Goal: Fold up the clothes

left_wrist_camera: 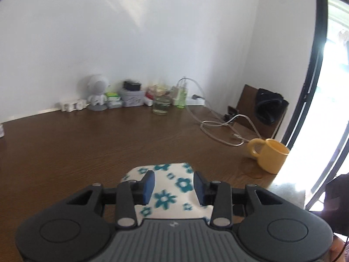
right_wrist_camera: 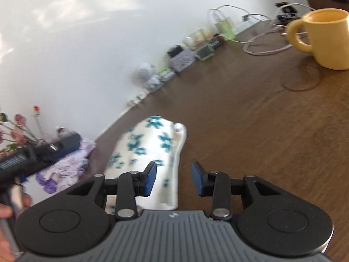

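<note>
A folded white cloth with teal flowers (left_wrist_camera: 172, 187) lies on the brown wooden table (left_wrist_camera: 87, 144). My left gripper (left_wrist_camera: 174, 186) hovers over it, open, with nothing between its blue pads. In the right wrist view the same cloth (right_wrist_camera: 150, 152) lies as a long folded strip. My right gripper (right_wrist_camera: 174, 179) is open above the cloth's near right edge, its left pad (right_wrist_camera: 150, 179) over the fabric. The left gripper (right_wrist_camera: 43, 150) shows at the left of that view, held by a hand (right_wrist_camera: 6, 214).
A yellow mug (left_wrist_camera: 269, 155) stands near the table's right edge, by white cables (left_wrist_camera: 218, 126). Small items line the back wall: a grey figure (left_wrist_camera: 97, 96), boxes, a glass jar (left_wrist_camera: 161, 106). A purple cloth (right_wrist_camera: 67, 168) and flowers (right_wrist_camera: 15, 131) lie at the left.
</note>
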Action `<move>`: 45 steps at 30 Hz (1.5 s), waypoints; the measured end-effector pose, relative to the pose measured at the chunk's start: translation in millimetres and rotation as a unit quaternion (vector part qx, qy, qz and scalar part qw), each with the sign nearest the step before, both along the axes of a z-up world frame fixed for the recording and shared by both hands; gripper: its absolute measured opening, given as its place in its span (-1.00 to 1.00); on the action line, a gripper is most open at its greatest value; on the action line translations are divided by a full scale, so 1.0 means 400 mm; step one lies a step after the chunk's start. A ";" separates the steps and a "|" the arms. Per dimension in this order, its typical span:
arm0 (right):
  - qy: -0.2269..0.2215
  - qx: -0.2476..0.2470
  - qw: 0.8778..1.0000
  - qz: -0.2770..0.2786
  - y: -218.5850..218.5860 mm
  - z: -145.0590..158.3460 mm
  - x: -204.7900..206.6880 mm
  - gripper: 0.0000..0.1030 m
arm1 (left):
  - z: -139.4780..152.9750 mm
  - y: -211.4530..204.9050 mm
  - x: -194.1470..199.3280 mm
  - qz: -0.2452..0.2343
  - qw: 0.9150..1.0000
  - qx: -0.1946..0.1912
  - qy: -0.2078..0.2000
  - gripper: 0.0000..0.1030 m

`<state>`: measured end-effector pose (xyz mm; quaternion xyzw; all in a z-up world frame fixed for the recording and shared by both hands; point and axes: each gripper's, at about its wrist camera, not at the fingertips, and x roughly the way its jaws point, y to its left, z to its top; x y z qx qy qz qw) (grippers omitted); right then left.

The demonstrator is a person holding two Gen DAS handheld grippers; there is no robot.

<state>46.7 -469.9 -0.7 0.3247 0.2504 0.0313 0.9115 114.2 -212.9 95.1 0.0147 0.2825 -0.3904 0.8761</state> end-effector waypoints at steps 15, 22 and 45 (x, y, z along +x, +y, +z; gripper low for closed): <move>0.046 0.035 0.998 0.007 0.043 -0.038 0.142 -0.04 | -0.231 0.093 0.194 0.015 0.955 -0.132 0.264 -0.11; 0.038 0.071 0.996 0.041 0.055 -0.045 0.153 -0.23 | -0.234 0.178 0.180 0.028 0.946 -0.150 0.286 -0.22; 0.054 0.045 0.963 0.261 0.511 -0.018 0.218 -0.18 | -0.188 0.714 0.041 0.177 0.941 -0.170 0.232 -0.09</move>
